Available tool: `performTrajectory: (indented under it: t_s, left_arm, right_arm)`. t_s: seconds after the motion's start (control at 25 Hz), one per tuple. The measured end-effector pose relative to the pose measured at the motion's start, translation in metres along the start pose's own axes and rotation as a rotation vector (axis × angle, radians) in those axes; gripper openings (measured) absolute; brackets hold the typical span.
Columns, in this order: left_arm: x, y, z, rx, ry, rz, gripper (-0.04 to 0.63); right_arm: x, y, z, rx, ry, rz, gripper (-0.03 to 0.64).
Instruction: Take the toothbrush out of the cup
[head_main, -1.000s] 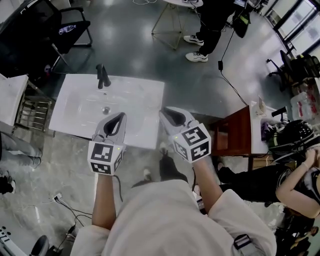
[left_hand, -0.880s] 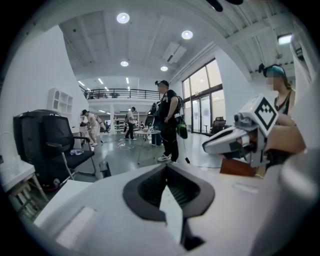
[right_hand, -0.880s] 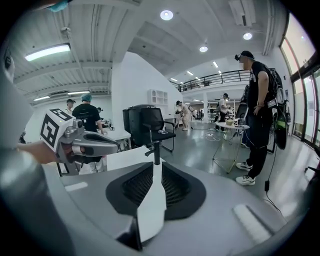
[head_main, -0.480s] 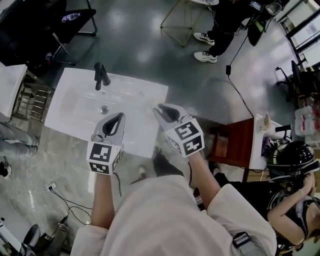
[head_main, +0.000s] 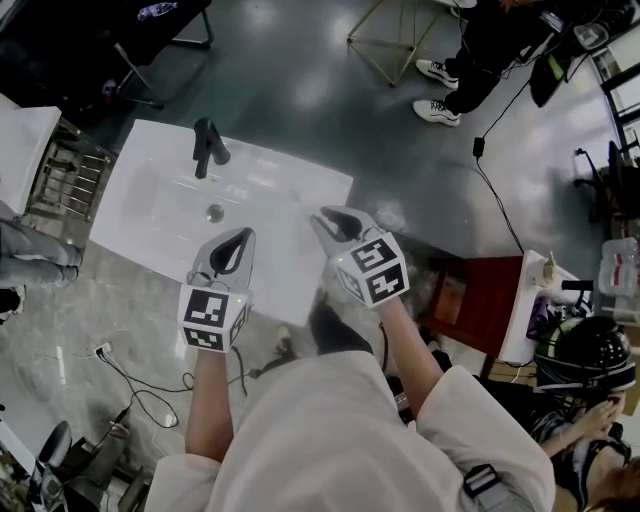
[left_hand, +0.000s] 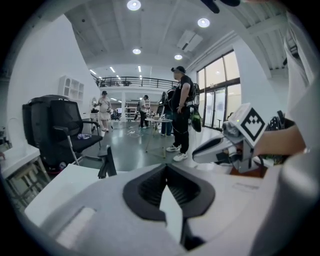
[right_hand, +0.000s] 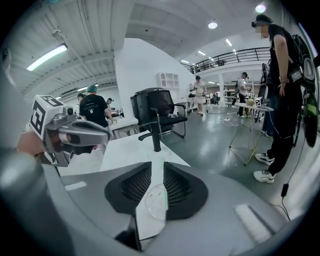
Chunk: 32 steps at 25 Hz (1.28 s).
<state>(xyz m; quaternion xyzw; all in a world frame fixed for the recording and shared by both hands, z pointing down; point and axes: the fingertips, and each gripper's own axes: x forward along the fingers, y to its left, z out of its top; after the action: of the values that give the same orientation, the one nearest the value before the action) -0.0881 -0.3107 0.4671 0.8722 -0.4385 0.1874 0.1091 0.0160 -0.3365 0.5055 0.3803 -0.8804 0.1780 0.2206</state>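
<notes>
No toothbrush shows in any view. In the right gripper view a clear round rim (right_hand: 155, 200), perhaps a cup, shows through the slit between the jaws, low over the white sink counter (head_main: 290, 185). My left gripper (head_main: 243, 236) hovers over the counter's front edge, shut and holding nothing. My right gripper (head_main: 322, 217) hangs over the counter's front right part, its jaws a narrow slit apart and empty. Each gripper also shows in the other's camera: the right gripper (left_hand: 200, 155) and the left gripper (right_hand: 102, 135).
A black faucet (head_main: 207, 147) stands at the back of the basin, and its drain (head_main: 215, 212) lies just ahead of the left gripper. A brown cabinet (head_main: 460, 300) stands to the right. A black chair (right_hand: 156, 112) and a person (right_hand: 282, 85) stand beyond the counter.
The head camera has swung, so the sink sits lower and further right in view. Both grippers keep about the same pose over the counter's front edge.
</notes>
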Motion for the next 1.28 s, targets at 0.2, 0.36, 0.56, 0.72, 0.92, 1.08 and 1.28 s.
performTrajectory:
  t_s: [0.2, 0.36, 0.56, 0.72, 0.92, 1.08, 1.28]
  left_arm:
    - [0.013, 0.008, -0.009, -0.025, 0.024, 0.021, 0.002]
    - [0.020, 0.014, -0.017, -0.047, 0.041, 0.041, 0.002]
    - [0.025, 0.028, -0.028, -0.075, 0.063, 0.069, 0.002]
    - [0.027, 0.036, -0.034, -0.092, 0.080, 0.087, 0.002]
    - [0.029, 0.044, -0.039, -0.100, 0.093, 0.096, 0.002]
    - [0.032, 0.046, -0.042, -0.102, 0.100, 0.094, 0.002]
    - [0.035, 0.046, -0.045, -0.101, 0.104, 0.082, 0.002]
  right_arm:
    - [0.024, -0.010, -0.016, -0.014, 0.055, 0.026, 0.084]
    - [0.043, -0.014, -0.028, -0.021, 0.096, 0.050, 0.083]
    - [0.065, -0.017, -0.041, -0.033, 0.155, 0.068, 0.083]
    - [0.079, -0.020, -0.044, -0.043, 0.175, 0.077, 0.084]
    - [0.092, -0.023, -0.050, -0.041, 0.196, 0.080, 0.084]
    - [0.096, -0.025, -0.050, -0.052, 0.202, 0.076, 0.083]
    - [0.098, -0.026, -0.052, -0.072, 0.224, 0.058, 0.080]
